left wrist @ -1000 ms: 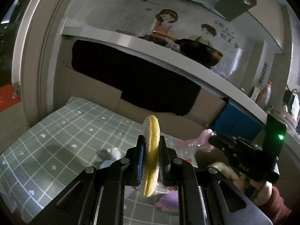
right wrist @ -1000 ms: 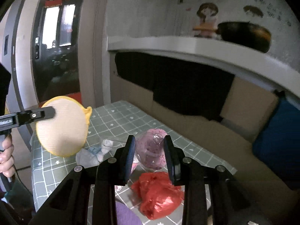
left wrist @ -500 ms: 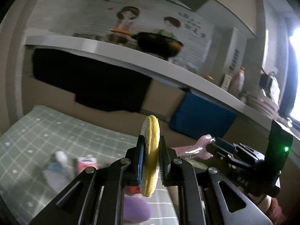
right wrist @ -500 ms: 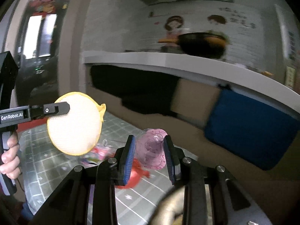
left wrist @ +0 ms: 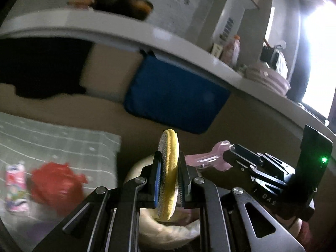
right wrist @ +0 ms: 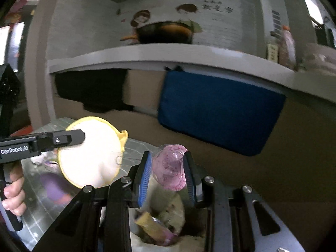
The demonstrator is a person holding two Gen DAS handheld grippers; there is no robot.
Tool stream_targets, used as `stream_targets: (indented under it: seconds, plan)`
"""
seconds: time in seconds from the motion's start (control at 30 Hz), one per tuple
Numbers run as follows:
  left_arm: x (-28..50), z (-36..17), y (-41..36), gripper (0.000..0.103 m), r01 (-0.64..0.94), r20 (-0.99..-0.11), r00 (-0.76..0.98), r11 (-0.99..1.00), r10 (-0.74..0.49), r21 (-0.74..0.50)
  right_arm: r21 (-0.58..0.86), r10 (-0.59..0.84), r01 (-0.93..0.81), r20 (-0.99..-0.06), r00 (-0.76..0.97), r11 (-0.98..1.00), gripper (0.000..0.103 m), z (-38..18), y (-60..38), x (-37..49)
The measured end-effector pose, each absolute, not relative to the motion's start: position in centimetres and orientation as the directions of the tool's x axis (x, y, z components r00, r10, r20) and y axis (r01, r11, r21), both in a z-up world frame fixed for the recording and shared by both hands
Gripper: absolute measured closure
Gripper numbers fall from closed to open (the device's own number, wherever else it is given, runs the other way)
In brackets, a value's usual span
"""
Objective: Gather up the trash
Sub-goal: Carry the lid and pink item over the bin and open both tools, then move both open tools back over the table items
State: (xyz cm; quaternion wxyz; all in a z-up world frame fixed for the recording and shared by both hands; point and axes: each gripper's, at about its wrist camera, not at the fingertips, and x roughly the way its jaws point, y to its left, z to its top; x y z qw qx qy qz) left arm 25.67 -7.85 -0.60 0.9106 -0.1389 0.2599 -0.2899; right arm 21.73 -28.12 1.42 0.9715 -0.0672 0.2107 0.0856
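Note:
My left gripper (left wrist: 169, 180) is shut on a round yellow scrubbing pad (left wrist: 168, 174), held edge-on; the right wrist view shows the yellow pad's (right wrist: 90, 161) flat pale face at the left. My right gripper (right wrist: 168, 172) is shut on a crumpled clear pink plastic cup (right wrist: 170, 168), which also shows in the left wrist view as a pink cup (left wrist: 208, 157) at the right. Below both grippers stands a cream trash bin (right wrist: 168, 216) with wrappers inside, its rim (left wrist: 134, 170) just off the table's end.
A grey-green checked tablecloth (left wrist: 52, 138) lies at the left with a red plastic bag (left wrist: 54, 184), a pink carton (left wrist: 15, 182) and a purple object (right wrist: 54, 187). Behind are a tan bench, a blue cushion (right wrist: 218, 109) and a grey counter (right wrist: 189, 56).
Both grippers have swung right, off the table and over the cream bin, each keeping its load. The table items have slid to the left of the views.

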Motion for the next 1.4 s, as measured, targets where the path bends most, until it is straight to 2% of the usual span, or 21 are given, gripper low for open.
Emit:
stream_targets:
  seconds: [0.23, 0.47, 0.57, 0.6, 0.63, 0.7, 0.8, 0.87, 1.07, 1.4]
  plan:
    - [29.3, -4.5, -11.8, 0.089, 0.457, -0.466, 0.613, 0.767, -0.638, -0.45, -0.062, 0.102, -0.15, -0.483, 0.87, 0.987, 0.075, -1.4, -30.9, 22.9]
    - [30.7, -8.4, -12.4, 0.089, 0.429, -0.529, 0.547, 0.76, -0.649, -0.489, -0.038, 0.1, -0.144, -0.543, 0.834, 0.989, 0.075, -4.2, -31.6, 24.3]
    - [30.8, -8.9, -11.9, 0.084, 0.421, -0.524, 0.541, 0.751, -0.658, -0.509, -0.024, 0.104, -0.142, -0.56, 0.822, 0.99, 0.075, -4.9, -31.6, 24.6]
    - [30.9, -8.8, -11.7, 0.077, 0.415, -0.529, 0.546, 0.758, -0.649, -0.503, -0.017, 0.108, -0.142, -0.563, 0.819, 0.99, 0.075, -5.1, -31.6, 24.7]
    - [30.9, -8.7, -11.5, 0.07, 0.407, -0.537, 0.556, 0.771, -0.634, -0.489, -0.006, 0.114, -0.142, -0.567, 0.816, 0.99, 0.075, -5.3, -31.6, 24.8]
    - [30.5, -8.2, -11.0, 0.066, 0.396, -0.547, 0.579, 0.795, -0.605, -0.46, 0.016, 0.125, -0.142, -0.576, 0.808, 0.99, 0.074, -5.6, -31.6, 25.2]
    - [29.5, -7.3, -10.1, 0.066, 0.37, -0.569, 0.615, 0.838, -0.545, -0.402, 0.05, 0.144, -0.142, -0.585, 0.798, 0.989, 0.072, -6.2, -31.6, 25.4]
    - [28.9, -6.8, -9.5, 0.066, 0.345, -0.588, 0.64, 0.869, -0.495, -0.356, 0.052, 0.142, -0.138, -0.592, 0.794, 0.989, 0.061, -6.6, -31.3, 25.4]
    - [25.8, -5.4, -6.7, 0.066, 0.268, -0.617, 0.719, 0.947, -0.32, -0.178, 0.043, 0.139, -0.142, -0.599, 0.789, 0.989, 0.058, -6.8, -30.1, 25.2]
    - [22.3, -3.9, -0.9, 0.066, 0.206, -0.597, 0.76, 0.966, -0.258, -0.156, 0.091, 0.226, -0.211, -0.556, 0.8, 0.973, 0.056, -4.6, -26.5, 23.9]
